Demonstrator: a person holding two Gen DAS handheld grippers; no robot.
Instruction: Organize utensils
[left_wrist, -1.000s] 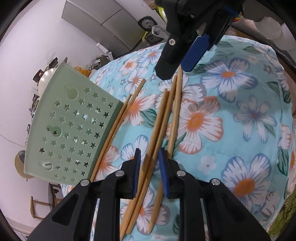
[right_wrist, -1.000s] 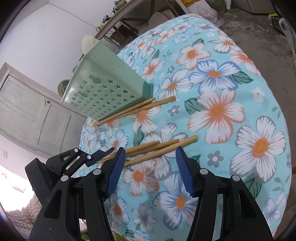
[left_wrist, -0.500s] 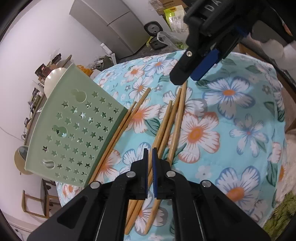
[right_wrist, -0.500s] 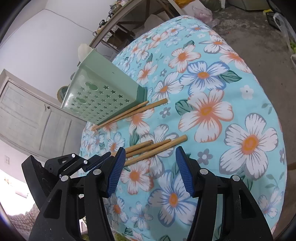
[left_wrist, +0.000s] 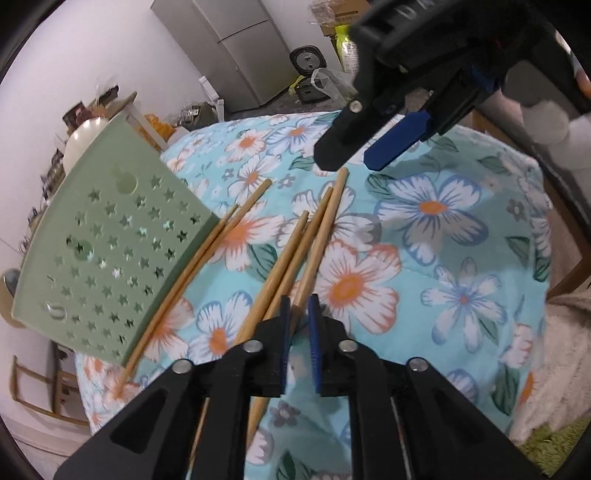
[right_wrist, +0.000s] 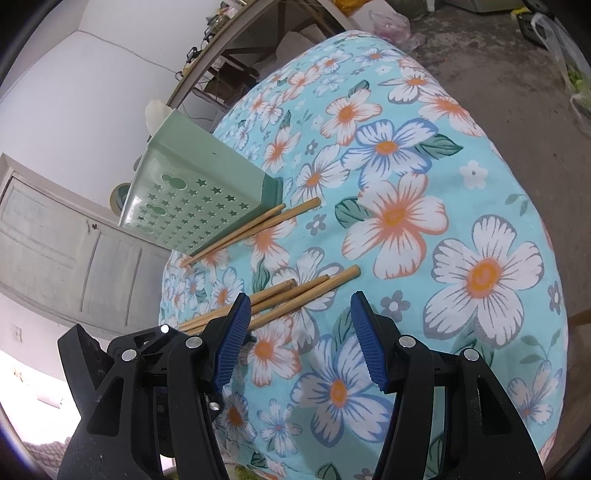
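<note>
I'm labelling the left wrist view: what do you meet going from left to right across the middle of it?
Green star-holed basket → pair of chopsticks along its edge → bundle of three chopsticks → bare floral tablecloth.

So the surface (right_wrist: 498, 192) has a light blue flowery cloth (left_wrist: 461, 258) over it, and sitting on that are a green star-holed basket (left_wrist: 110, 258) tipped on its side, two chopsticks (left_wrist: 207, 258) right against it, and three more chopsticks (left_wrist: 314, 236) bunched nearby.
</note>
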